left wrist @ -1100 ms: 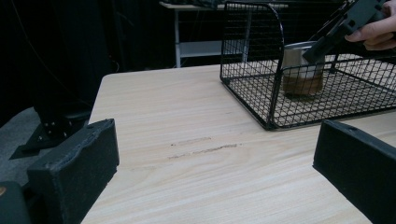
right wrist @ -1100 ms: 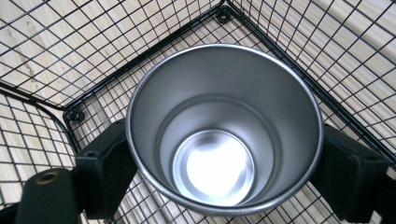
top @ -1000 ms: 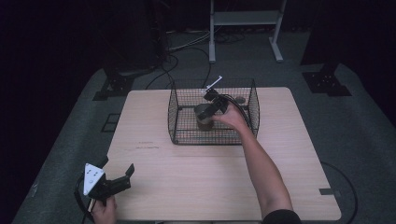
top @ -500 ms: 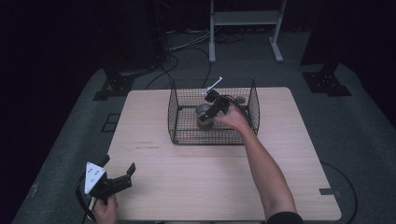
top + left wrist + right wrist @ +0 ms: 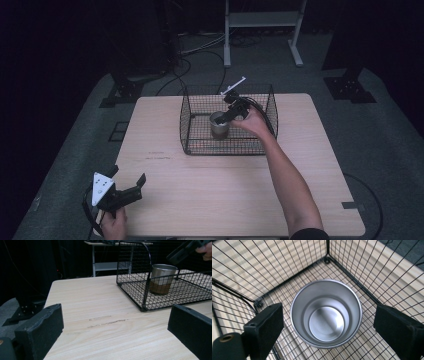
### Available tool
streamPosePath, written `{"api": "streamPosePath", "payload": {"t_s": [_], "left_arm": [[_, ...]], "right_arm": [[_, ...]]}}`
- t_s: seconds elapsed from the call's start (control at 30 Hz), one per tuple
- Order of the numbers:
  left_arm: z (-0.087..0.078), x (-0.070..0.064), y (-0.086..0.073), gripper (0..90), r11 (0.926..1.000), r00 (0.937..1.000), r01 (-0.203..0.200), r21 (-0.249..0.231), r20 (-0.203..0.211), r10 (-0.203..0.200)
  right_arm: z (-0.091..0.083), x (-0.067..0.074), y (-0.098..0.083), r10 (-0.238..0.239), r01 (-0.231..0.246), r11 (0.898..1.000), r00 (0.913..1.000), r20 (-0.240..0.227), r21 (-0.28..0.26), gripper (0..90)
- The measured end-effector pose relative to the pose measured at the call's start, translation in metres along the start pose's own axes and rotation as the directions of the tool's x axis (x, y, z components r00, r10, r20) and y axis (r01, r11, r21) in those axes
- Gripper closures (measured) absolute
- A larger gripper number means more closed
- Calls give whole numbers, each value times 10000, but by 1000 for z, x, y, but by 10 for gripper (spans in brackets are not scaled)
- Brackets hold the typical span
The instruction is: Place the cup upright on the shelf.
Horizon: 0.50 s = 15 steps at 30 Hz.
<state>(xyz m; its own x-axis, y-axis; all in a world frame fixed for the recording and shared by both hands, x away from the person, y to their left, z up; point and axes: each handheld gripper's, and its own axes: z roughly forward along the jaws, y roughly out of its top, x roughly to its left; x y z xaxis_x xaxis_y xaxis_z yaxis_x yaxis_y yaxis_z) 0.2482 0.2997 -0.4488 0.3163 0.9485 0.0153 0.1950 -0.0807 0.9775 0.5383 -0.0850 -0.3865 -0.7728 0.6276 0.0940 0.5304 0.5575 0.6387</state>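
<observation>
There is one metal cup [image 5: 219,125], one black wire basket [image 5: 187,122], one wooden table [image 5: 200,190] and two grippers. The cup stands upright on the basket's wire floor, toward the basket's left half as the high view shows it, and it looks empty in the right gripper view [image 5: 326,312], where its bright inside and round bottom face up.

The right gripper [image 5: 227,116] hangs over the basket, pointing down at the cup from above. In its own view the two black jaws stand one on each side of the cup's rim, each clear of the metal with a gap showing, so the cup sits between them but is not gripped. The jaws have just been opening, and they now stand wide enough to straddle the cup without touching it.

The left gripper [image 5: 127,184] rests low at the near left corner of the table, well apart from the basket. Its jaws are spread wide with bare tabletop between them and nothing held.

In the left gripper view the cup [image 5: 162,278] is seen through the basket's mesh [image 5: 132,272], which crosses its lower part. The right gripper [image 5: 186,250] is cut off there by the top edge.
</observation>
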Motion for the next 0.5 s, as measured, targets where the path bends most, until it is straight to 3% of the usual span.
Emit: {"api": "streamPosePath", "payload": {"t_s": [0.13, 0.2, 0.5], "left_arm": [[1, 0, 0, 0, 10000, 10000, -47, -2, 5, 47], [0, 1, 0, 0, 10000, 10000, 12, -24, -15, -12], [-2, 3, 0, 0, 10000, 10000, 3, -48, -91, -3]], "right_arm": [[-7, -1, 1, 34, -34, 9998, 10000, 8, -196, 92], [-13, -3, 1, 248, -260, 9986, 9994, -259, -454, 91], [-27, 2, 3, 175, -206, 9967, 9990, -405, -782, 92]]}}
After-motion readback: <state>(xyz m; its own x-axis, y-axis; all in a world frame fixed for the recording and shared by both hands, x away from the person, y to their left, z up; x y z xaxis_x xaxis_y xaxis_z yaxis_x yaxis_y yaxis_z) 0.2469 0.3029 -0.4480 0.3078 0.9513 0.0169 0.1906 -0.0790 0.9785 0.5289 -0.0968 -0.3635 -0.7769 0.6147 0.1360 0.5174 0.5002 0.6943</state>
